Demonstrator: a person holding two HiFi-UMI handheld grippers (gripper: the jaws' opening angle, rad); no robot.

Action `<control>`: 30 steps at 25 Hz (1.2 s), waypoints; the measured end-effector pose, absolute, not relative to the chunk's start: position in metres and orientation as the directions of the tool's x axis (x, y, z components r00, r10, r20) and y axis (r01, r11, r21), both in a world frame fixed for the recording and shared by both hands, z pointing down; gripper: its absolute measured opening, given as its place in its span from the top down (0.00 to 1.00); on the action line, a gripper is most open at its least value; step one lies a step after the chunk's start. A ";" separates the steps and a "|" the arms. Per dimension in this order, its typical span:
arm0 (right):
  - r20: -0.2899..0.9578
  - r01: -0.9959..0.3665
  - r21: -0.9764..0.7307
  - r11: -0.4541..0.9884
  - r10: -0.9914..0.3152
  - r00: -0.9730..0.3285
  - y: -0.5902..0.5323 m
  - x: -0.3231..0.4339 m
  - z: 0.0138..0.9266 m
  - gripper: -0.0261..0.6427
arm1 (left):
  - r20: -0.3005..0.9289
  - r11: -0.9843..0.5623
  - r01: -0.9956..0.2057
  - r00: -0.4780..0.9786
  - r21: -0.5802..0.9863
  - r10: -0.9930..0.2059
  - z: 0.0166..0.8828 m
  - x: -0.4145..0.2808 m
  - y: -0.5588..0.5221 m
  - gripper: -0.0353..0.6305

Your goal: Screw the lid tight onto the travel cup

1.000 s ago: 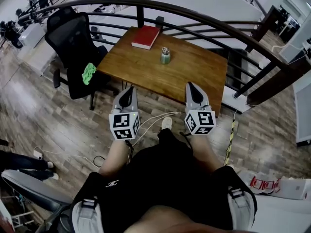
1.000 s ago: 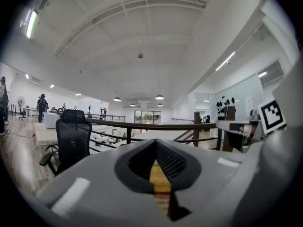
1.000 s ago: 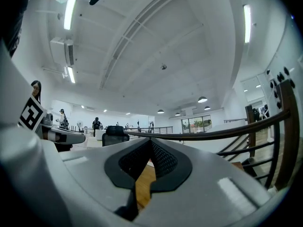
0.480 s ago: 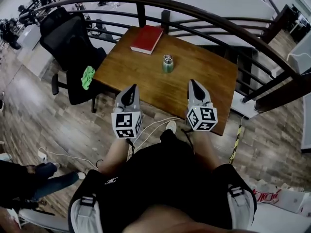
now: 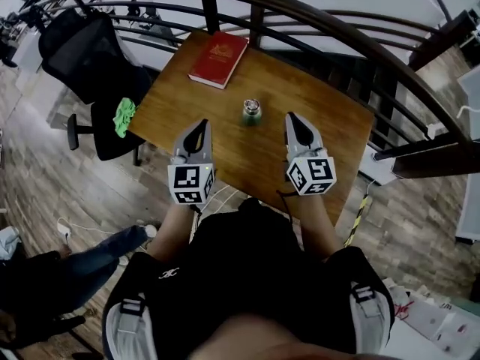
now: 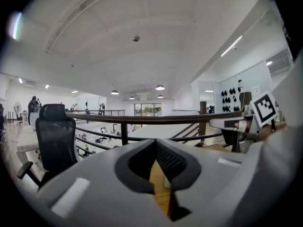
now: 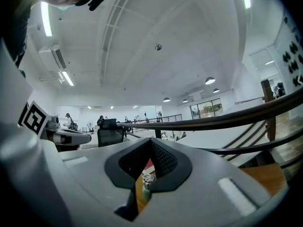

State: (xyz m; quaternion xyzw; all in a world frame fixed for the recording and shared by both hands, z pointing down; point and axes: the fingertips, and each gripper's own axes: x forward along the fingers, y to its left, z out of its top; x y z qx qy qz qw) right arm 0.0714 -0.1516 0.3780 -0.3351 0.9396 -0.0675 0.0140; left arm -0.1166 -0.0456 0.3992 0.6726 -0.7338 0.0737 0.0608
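Note:
A small green travel cup (image 5: 251,112) with a silver lid on top stands upright near the middle of the brown wooden table (image 5: 330,118). My left gripper (image 5: 201,127) hovers over the table's near part, left of the cup and apart from it, shut and empty. To the cup's right, my right gripper (image 5: 291,118) is also shut with nothing in it. In the right gripper view the cup (image 7: 147,182) shows in the gap below the closed right gripper (image 7: 150,142). The left gripper (image 6: 155,143) in its own view points over the table toward the railing.
A red book (image 5: 218,58) lies at the table's far left corner. A dark curved railing (image 5: 352,32) runs behind the table. A black office chair (image 5: 82,47) with a green cloth (image 5: 122,116) stands left of the table. A person's leg (image 5: 90,257) shows at lower left.
The view has moved forward toward the table. Both grippers, earlier short of the table's near edge, are now over the tabletop on either side of the cup. Both stay shut.

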 end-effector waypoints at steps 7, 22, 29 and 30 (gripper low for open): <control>0.117 -0.594 -0.157 0.789 -0.583 -0.804 -0.204 0.058 0.411 0.96 | 0.240 0.054 -0.998 -0.044 0.032 -0.970 0.428 -0.122 -0.092 0.87; 0.149 -0.387 -0.050 0.921 -0.376 -0.915 -0.206 0.024 0.433 0.86 | 0.286 -0.273 -0.958 0.288 0.089 -0.914 0.491 -0.102 -0.150 0.85; 0.264 -0.228 -0.056 0.972 -0.205 -0.942 -0.204 0.009 0.464 0.58 | 0.338 -0.425 -0.899 0.433 0.100 -0.836 0.531 -0.069 -0.162 0.50; 0.282 -0.206 -0.065 0.976 -0.180 -0.942 -0.202 0.006 0.470 0.56 | 0.340 -0.448 -0.888 0.453 0.098 -0.824 0.534 -0.063 -0.163 0.46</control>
